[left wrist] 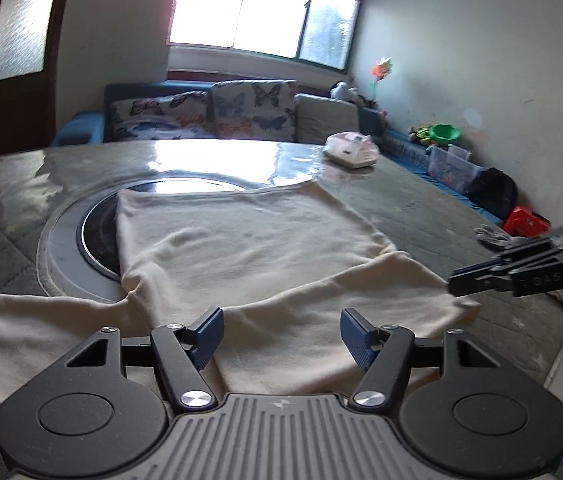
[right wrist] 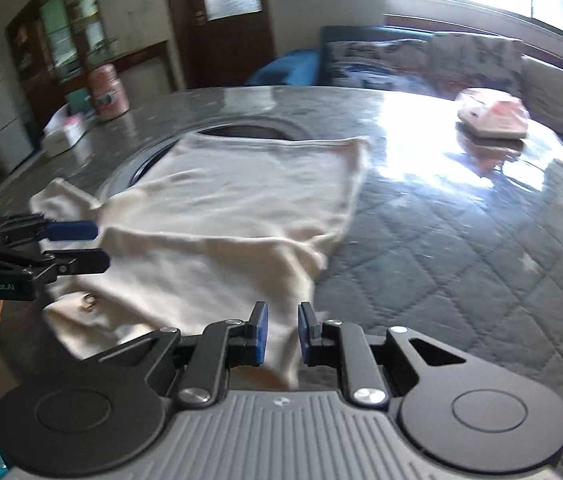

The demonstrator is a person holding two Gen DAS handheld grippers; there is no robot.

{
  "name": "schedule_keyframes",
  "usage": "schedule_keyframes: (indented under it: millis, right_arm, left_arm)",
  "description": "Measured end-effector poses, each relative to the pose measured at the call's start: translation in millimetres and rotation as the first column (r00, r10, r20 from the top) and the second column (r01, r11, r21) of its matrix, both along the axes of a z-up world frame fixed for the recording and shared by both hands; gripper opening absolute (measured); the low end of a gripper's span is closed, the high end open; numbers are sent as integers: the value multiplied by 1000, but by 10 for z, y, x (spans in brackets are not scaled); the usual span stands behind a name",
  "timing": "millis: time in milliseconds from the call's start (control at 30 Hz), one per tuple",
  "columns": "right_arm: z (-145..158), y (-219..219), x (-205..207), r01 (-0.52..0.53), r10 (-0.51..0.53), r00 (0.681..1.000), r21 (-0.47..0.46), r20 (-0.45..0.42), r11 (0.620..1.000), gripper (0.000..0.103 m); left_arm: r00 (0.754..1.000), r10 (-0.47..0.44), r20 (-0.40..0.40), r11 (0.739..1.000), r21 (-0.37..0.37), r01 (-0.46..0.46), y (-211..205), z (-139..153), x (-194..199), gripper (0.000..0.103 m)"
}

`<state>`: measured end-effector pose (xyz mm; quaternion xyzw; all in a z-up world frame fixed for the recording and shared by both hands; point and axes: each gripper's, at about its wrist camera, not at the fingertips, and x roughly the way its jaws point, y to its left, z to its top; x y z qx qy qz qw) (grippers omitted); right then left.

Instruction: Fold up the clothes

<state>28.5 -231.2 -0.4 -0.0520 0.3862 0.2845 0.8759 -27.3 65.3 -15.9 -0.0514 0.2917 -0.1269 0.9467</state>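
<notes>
At the table's near edge, the left gripper [left wrist: 281, 334] hangs over the cream shirt [left wrist: 249, 248], its blue-padded fingers spread wide with nothing between them. The right gripper [right wrist: 282, 334] sits over the shirt's near right part, its fingers a narrow gap apart with cloth showing in the gap; whether they touch it I cannot tell. The shirt lies flat from the near edge to the dark round inset [left wrist: 97, 232] at the table's [right wrist: 441, 240] middle. A pink folded bundle [right wrist: 493, 118] rests near the far right edge.

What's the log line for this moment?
shirt: flat on table, sleeve folded | left claw: open | right claw: open
</notes>
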Motion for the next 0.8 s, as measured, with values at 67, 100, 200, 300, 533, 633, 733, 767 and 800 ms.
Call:
schedule_keyframes:
  millis: [67,100,200,300,533,633,733,767,800]
  right_arm:
    - [-11,-33,65,15,-15,1000,14,12,1000,16]
    - [-12,-40,100,20,-21,1000,22,16,1000,17]
    - [-23,-48,232,34,-35,999,49,25,998,17]
    - [-62,-45,365,43,-44,999,74,15,996,17]
    - [-214,-15,480,46,-40,998,123,-46,991,8]
    - [-193,-32,452,60,-57,998,130,-21,990,2]
    - [-115,-82,415,84,-89,995,120,34,989,0]
    - [-105,-106,427,90,-95,995,114,38,989,0]
    - [-112,-122,438,91,-95,995,108,34,990,0]
  left_arm:
    - [1000,9,-7,1000,12,-9,-2,-17,34,67]
    - [1000,14,-11,1000,18,-13,-3,-26,51,67]
    - [999,27,-22,999,35,-27,-6,-52,102,59]
    - [999,41,-32,998,53,-40,-10,-78,152,47]
    - [998,34,-45,998,62,-31,-2,-92,199,9]
    - [999,33,-29,997,72,-31,-6,-53,178,5]
    - [999,38,-16,996,76,-37,5,-18,168,5]
    - [999,39,-14,997,73,-38,12,-12,168,5]
    - [999,39,-14,996,76,-38,12,-10,167,5]
